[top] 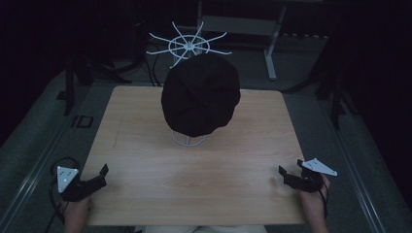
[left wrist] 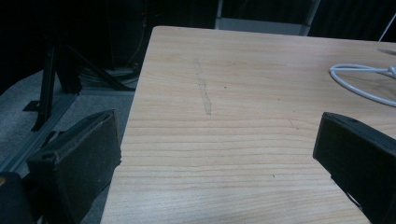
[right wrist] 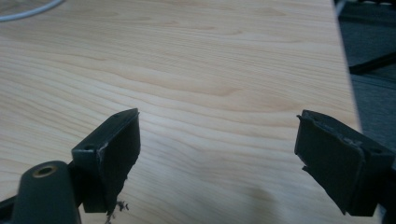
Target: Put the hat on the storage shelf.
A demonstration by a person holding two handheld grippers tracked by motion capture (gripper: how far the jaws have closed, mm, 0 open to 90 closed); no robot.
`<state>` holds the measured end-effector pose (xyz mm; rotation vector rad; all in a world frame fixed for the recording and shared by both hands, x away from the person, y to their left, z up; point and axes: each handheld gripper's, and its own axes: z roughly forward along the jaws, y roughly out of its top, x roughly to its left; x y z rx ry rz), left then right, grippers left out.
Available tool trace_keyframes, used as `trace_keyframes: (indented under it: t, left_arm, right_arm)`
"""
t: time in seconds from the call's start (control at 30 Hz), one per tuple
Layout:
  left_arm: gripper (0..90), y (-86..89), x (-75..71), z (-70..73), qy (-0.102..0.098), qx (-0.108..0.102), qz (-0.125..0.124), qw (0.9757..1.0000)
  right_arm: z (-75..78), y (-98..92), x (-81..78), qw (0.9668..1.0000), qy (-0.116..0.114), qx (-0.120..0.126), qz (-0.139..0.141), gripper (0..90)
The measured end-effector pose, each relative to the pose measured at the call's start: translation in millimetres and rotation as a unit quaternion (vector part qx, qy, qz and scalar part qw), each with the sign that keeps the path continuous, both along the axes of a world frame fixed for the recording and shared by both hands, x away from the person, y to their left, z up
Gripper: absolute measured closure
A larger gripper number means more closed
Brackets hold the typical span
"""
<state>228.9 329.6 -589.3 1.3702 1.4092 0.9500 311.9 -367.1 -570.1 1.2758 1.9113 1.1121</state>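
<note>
Wooden table [top: 145,145], pale grain, fills the middle of the high view; dark floor around it. Black hat [top: 200,94] sits over a white wire stand [top: 188,140] at the table's centre, toward the far half; the stand's ring base rests on the wood, and spoked wire arms [top: 187,44] show behind the hat's top. Left gripper [top: 99,175] at the near left corner, jaws wide apart, nothing between them, well apart from the hat. Right gripper [top: 286,174] at the near right edge, jaws likewise spread and empty. Faint grey scuff [left wrist: 204,95] on the wood ahead of the left gripper
</note>
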Motion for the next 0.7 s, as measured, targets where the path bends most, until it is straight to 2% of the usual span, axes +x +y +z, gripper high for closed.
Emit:
trace_keyframes:
  t: [0.4,0.7]
  left_arm:
    - [1.4,0.1,0.1,0.0,0.0,0.0,0.0,1.0]
    - [1.4,0.0,0.1,0.0,0.001,0.0,0.001,1.0]
  right_arm:
    - [-1.2,-11.8,-1.7,0.9992,-0.019,0.002,-0.034,14.0]
    - [-1.7,-15.2,0.5,0.9992,-0.02,0.001,-0.035,14.0]
